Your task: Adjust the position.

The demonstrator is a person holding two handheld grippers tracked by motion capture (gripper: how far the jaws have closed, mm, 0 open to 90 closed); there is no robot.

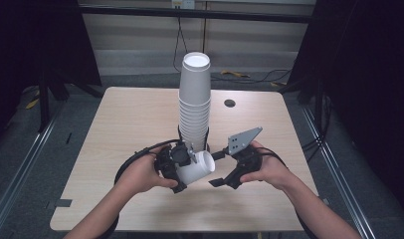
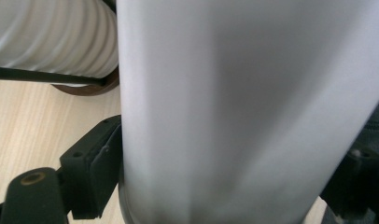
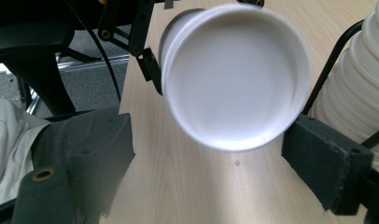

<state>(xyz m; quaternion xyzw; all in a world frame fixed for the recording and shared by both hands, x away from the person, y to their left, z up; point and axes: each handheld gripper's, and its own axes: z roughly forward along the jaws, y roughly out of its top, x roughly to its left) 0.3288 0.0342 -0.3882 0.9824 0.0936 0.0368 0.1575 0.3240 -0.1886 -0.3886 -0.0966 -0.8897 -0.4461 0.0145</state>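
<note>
Nearest to us, the left tool (image 1: 182, 167) pinches a white paper cup (image 1: 196, 168) across its side wall, holding it on its side above the bench (image 1: 115, 149) with one end turned toward the right tool (image 1: 220, 167). We judge that grip is meant to present that end for the other hand to work on — in the right gripper view it reads as the recessed bottom of the cup (image 3: 234, 74), and a doubled rim there hints at two cups nested, though we cannot be sure. The right tool stands spread, its jaws on either side of that end and not touching it.

Just behind the held cup rises the tall stack of cups (image 1: 195, 99), upright in a dark wire holder at mid-bench — likely kept close so single cups can be taken off or put back. Farther off is a round hole (image 1: 230, 103) in the bench.

We can read no brand, label or writing on anything.
</note>
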